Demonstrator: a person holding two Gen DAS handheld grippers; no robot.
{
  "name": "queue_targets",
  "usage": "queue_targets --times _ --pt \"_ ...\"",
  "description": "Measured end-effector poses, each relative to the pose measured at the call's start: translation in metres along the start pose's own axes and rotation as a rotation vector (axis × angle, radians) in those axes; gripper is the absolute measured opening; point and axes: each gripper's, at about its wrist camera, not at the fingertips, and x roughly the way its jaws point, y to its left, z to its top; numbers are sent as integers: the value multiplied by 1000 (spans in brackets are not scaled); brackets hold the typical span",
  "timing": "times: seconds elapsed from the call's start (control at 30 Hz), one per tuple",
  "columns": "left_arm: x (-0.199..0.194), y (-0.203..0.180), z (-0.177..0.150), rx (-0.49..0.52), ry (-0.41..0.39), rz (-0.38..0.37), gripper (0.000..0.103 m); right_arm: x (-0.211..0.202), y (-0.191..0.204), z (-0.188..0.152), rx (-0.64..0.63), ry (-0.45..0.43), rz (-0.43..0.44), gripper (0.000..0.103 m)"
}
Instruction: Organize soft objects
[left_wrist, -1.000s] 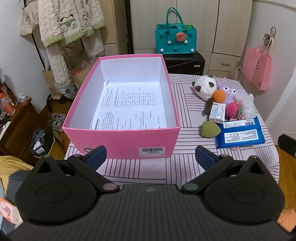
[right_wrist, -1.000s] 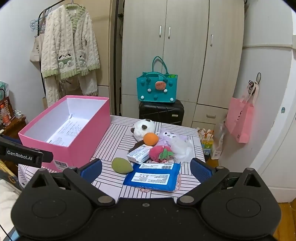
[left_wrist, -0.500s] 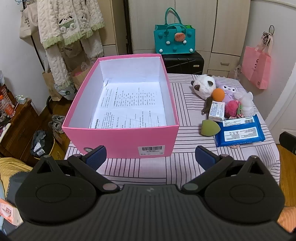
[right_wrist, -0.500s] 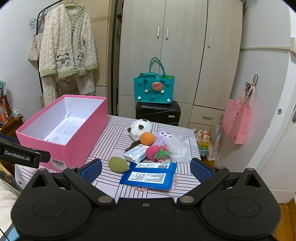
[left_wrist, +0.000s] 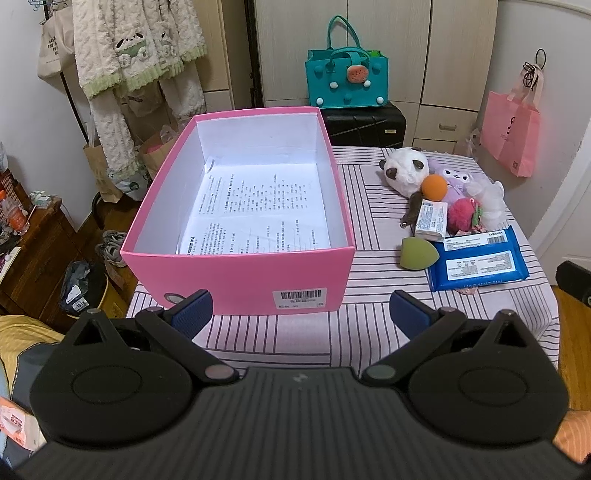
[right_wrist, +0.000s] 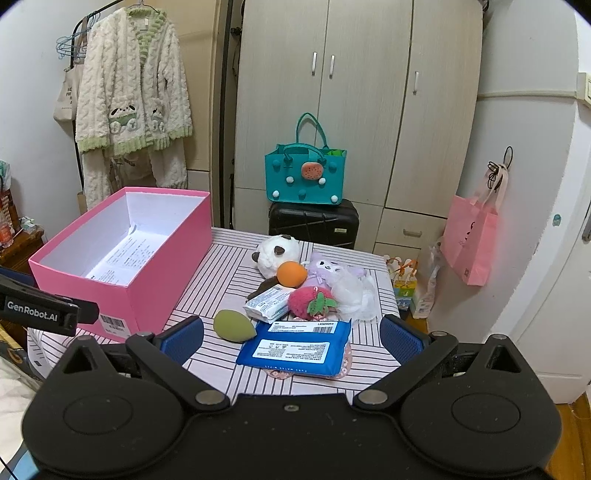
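Observation:
A pink box (left_wrist: 240, 280) (right_wrist: 155, 291) with a printed sheet inside stands on the left of the striped table (left_wrist: 354, 332). To its right lie a panda plush (right_wrist: 277, 253), an orange ball (right_wrist: 291, 274), a purple plush (right_wrist: 325, 271), a red strawberry plush (right_wrist: 310, 301), a white tissue pack (right_wrist: 271, 304), a green sponge (right_wrist: 233, 325) and a blue wipes pack (right_wrist: 295, 347). My left gripper (left_wrist: 301, 314) is open and empty before the box. My right gripper (right_wrist: 291, 338) is open and empty, near the wipes pack.
A teal bag (right_wrist: 304, 177) sits on a black suitcase (right_wrist: 314, 223) behind the table. A pink bag (right_wrist: 472, 240) hangs at the right. A robe (right_wrist: 133, 110) hangs at the left. A wooden cabinet (left_wrist: 33, 251) stands left of the table.
Both grippers have shifted only slightly; the right wrist view has risen and pulled back a little. Nothing on the table has moved.

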Motion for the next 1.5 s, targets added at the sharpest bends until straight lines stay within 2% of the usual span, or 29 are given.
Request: queue_targets --times 0.4,0.6,0.93,1.17,1.5 --pt "-2 1 -2 17 -15 -17 103 3 1 -2 0 -1 -10 103" --pt "-7 1 -4 24 -36 -9 103 3 6 -5 -24 -11 -53 103" --pt "-10 4 -10 15 -66 -22 103 -5 8 -8 -23 -40 -28 103" --pt "-14 3 -9 17 -93 12 102 -6 7 -7 -6 -70 1 103" --pt "-18 3 -10 -6 -133 7 102 -4 7 2 -22 -77 12 103"
